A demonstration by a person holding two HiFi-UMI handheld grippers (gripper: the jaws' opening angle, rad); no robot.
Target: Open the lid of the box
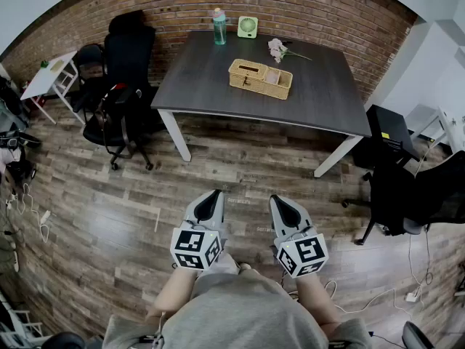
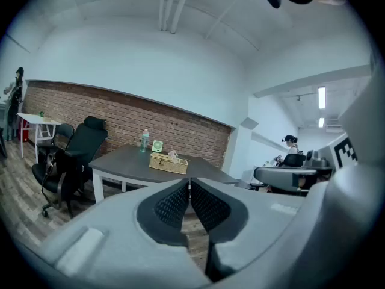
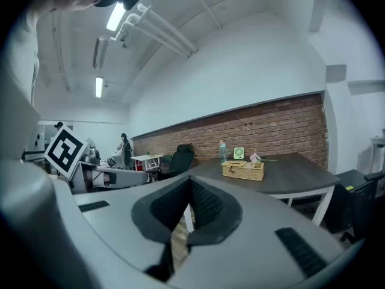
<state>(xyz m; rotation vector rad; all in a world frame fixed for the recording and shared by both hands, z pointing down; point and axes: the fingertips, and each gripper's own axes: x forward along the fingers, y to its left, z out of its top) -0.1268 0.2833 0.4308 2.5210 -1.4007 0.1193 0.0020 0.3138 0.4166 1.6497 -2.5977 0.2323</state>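
A woven wicker box [image 1: 260,78] with a lid on its left half sits on the dark grey table [image 1: 203,86], well ahead of me. The same box [image 2: 168,162] shows small in the left gripper view, and as a box [image 3: 242,170] in the right gripper view. My left gripper [image 1: 212,198] is held low near my body over the wooden floor, shut with nothing in it. My right gripper [image 1: 281,202] hangs beside it, also shut and empty. Both are far from the box.
On the table stand a teal bottle [image 1: 219,27], a small green fan [image 1: 248,27] and pink flowers [image 1: 277,49]. Black office chairs [image 1: 120,86] stand left of the table, another chair [image 1: 407,195] at right. A white side table [image 1: 51,75] is far left. Cables lie on the floor.
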